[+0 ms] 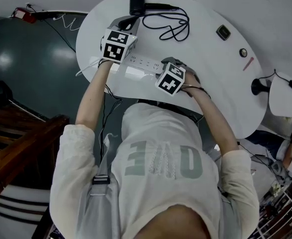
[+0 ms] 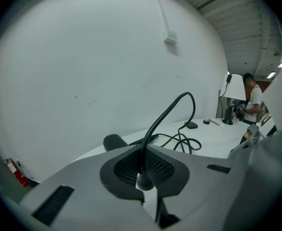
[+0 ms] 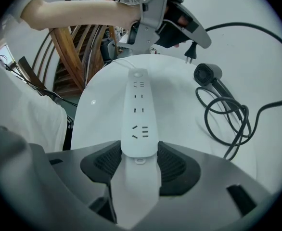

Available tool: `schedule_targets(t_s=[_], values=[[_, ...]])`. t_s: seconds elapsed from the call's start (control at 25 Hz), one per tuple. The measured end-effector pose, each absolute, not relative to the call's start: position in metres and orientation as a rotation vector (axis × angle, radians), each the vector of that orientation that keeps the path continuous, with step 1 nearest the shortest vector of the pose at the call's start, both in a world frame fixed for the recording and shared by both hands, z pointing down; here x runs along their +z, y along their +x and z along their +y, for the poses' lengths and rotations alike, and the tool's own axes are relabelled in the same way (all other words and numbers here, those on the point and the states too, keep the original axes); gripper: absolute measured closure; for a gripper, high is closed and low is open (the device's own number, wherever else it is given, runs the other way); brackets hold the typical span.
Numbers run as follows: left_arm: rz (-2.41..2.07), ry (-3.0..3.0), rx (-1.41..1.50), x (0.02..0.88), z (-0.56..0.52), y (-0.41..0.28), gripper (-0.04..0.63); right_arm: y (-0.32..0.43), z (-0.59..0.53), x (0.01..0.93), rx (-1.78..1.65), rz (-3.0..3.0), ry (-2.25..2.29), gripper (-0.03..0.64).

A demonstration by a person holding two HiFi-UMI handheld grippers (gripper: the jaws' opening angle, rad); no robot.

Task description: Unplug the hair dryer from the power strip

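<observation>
Left gripper view: we see the left tool closed on the dryer's black plug. The pads pinch the plug where its cord leaves it. The cord arcs upward from there and drops toward the desk behind.

In the right gripper view the same plug hangs under the left tool with both prongs bare. It is clear of the power strip, above and just to one side of the strip's far end. The right tool is clamped on the near end of the strip, one pad on each long side, and pins it flat on the desk. We see no plug in any socket along the top face of the strip.

The hair dryer lies on its side at the far edge of the desk, well beyond both tools. Its cord falls in loose loops on the desk between the dryer and the strip. The loops lie off to the side of the strip, and none crosses it.

Further along the desk in the head view we find a small dark square thing, a small round thing and a thin reddish stick. All three are well apart from the tools. A lamp with a white shade stands just off the end of the desk, and another person is near it. Dark wooden furniture sits on the floor on our left, beside the desk
</observation>
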State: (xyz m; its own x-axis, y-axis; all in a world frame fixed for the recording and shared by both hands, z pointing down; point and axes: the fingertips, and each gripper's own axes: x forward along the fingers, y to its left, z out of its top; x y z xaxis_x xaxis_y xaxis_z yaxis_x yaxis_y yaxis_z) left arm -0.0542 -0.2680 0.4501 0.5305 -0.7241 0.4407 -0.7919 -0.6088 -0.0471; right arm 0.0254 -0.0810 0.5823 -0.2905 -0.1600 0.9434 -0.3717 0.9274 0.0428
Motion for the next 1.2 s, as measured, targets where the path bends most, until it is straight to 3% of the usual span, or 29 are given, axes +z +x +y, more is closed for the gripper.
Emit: schedule_targets(t_s=[0.52,0.96,1.0,1.12,1.2], values=[[-1.253,2.573,0.808,0.504,-0.26,-0.066,0.575,0.02,-0.081,0.582,0.23,-1.874,0.414,0.374],[-1.241,2.557,0.789,0.506,-0.255,-0.061,0.566,0.019,-0.081,0.581,0.227,-1.882,0.427,0.374],[-1.239,2.552,0.781,0.505,-0.255,-0.061,0.545,0.019,-0.081,0.581,0.227,-1.883,0.427,0.374],[-1.212,2.544,0.758,0.503,-0.251,-0.059,0.391,0.019,-0.081,0.582,0.224,-1.89,0.431,0.374],[-1.195,2.551,0.774,0.506,-0.249,-0.059,0.373,0.019,-0.082,0.582,0.221,-1.892,0.433,0.374]])
